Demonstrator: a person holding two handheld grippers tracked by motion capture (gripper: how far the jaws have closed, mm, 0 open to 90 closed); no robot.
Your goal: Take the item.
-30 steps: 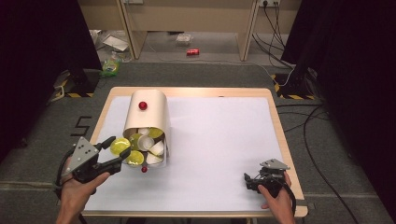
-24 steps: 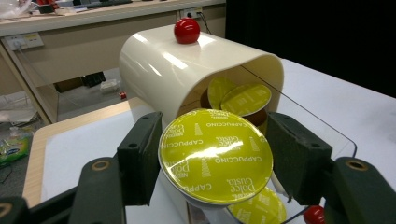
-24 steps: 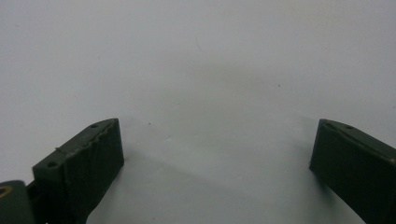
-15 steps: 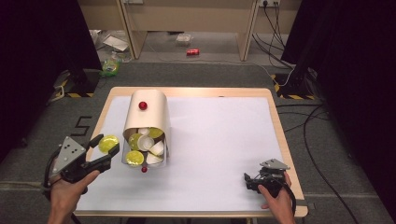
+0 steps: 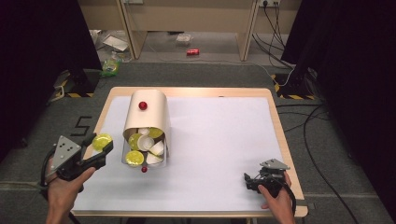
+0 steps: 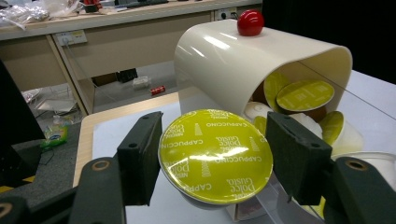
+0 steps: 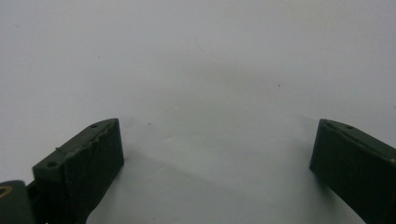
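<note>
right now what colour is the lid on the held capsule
Yellow-green with white lettering, clearest in the left gripper view.

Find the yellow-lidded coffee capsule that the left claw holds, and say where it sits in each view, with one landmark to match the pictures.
High view: coffee capsule at lower left, in the left claw, just left of the cream container.
Left gripper view: capsule at centre bottom, clamped between the two black jaws.
Right gripper view: white table surface between open jaws.
Shared landmark: the container's red knob.
</note>
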